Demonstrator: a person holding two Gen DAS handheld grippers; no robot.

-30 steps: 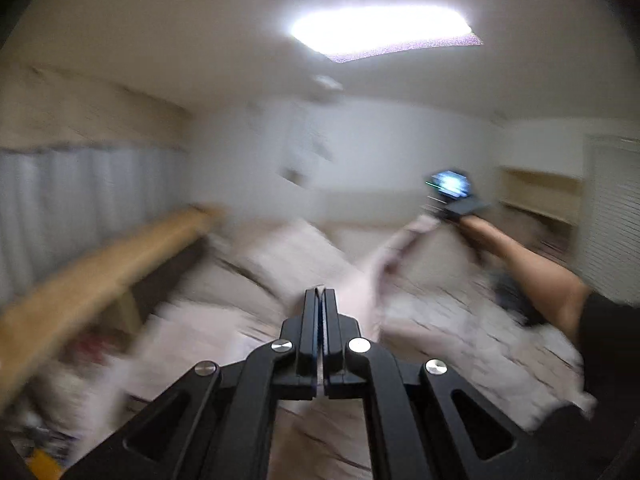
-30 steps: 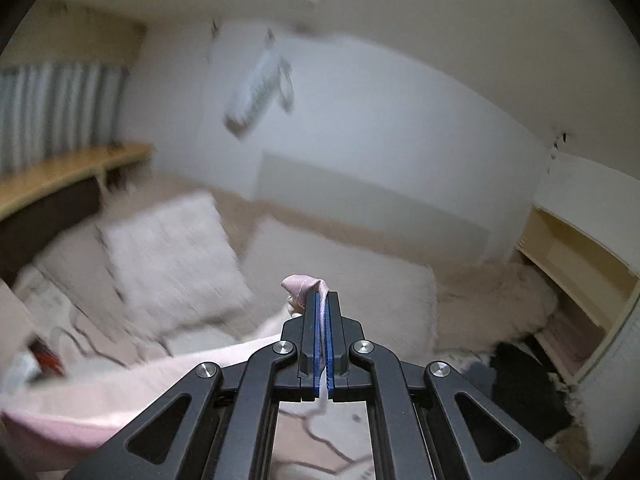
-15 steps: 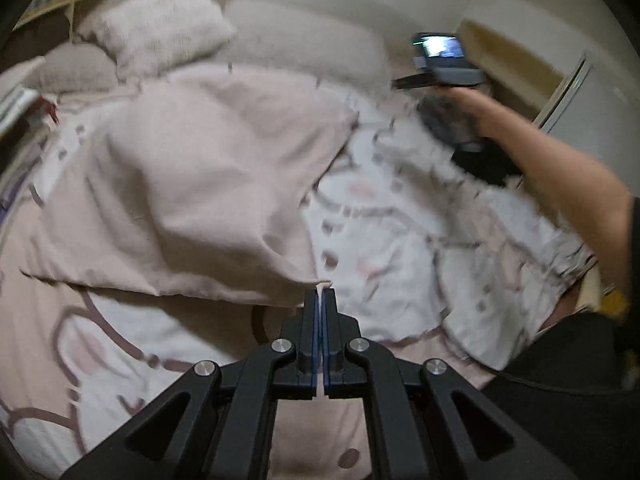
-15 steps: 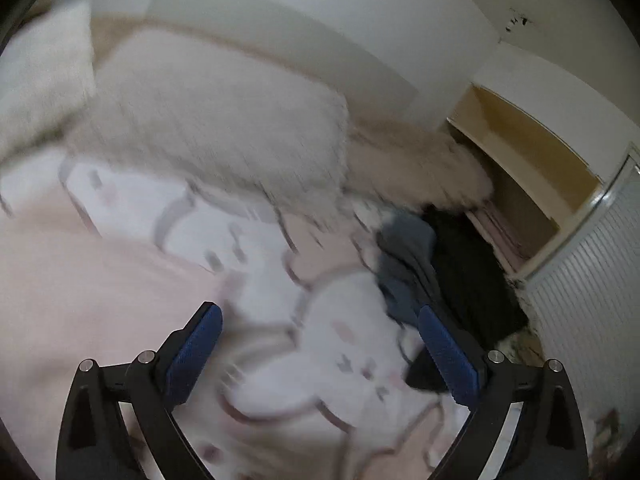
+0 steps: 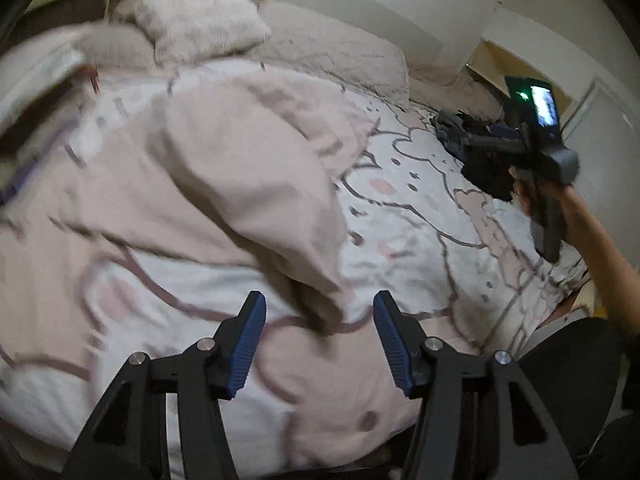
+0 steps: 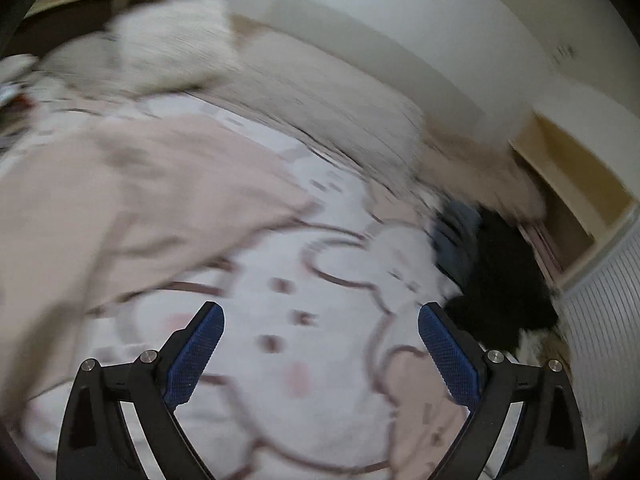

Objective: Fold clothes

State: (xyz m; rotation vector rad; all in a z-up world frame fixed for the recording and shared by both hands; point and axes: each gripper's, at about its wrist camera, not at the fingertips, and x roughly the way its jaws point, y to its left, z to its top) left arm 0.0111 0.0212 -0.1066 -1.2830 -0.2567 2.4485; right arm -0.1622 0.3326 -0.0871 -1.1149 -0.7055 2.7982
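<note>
A pale pink garment [image 5: 224, 168] lies spread and rumpled on the bed's white cartoon-print cover [image 5: 416, 216]; it also shows at the left of the right wrist view [image 6: 132, 200]. My left gripper [image 5: 318, 334] is open just above the garment's near corner, holding nothing. My right gripper [image 6: 320, 354] is open and empty over the bare cover; its body [image 5: 536, 136] shows at the right in the left wrist view, held in a hand.
Fluffy pillows [image 5: 200, 16] and a beige pillow [image 5: 340, 52] lie at the bed's head. A dark pile of clothes [image 6: 504, 272] sits at the bed's right edge, next to a wooden shelf [image 6: 576, 184]. Books or papers [image 5: 36, 92] are at the left.
Both grippers swung down from the raised garment to the bed. The right gripper opened first, then the left one opened and let go of the pink garment, which now lies on the cover.
</note>
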